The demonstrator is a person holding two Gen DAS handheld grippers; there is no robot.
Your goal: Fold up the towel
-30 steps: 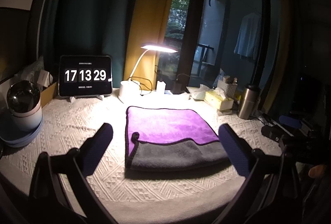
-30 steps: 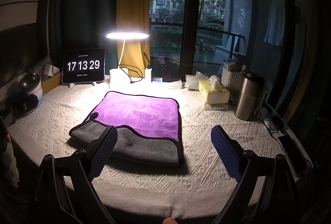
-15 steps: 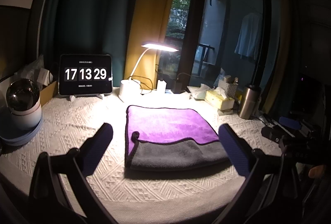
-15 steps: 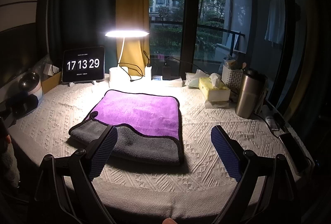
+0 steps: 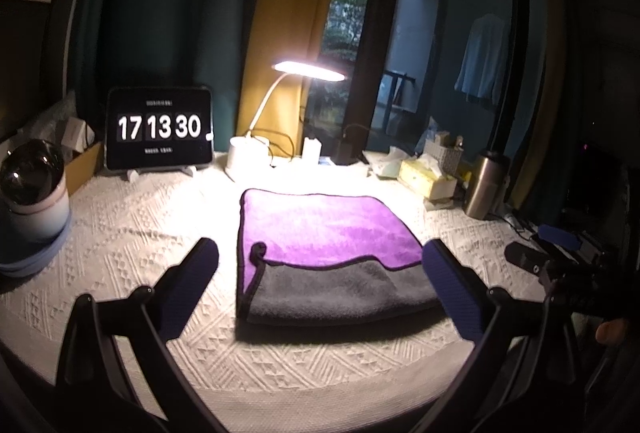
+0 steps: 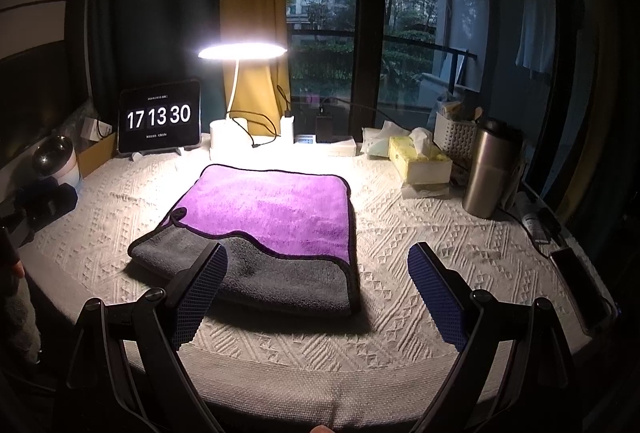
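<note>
The towel (image 6: 264,229) is laid folded on the tabletop (image 6: 420,233) under the lamp (image 6: 242,51). The left hand-held gripper (image 5: 320,273) and right hand-held gripper (image 6: 316,273) are held spread wide and empty above its near edge, apparently readied for another fold.

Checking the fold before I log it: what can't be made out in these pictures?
- Towel layers: both views, hidden under the top fold.
- Towel's near edge: right wrist view, partly behind a hand-held gripper finger.
- Small text on the clock: too small.
</note>
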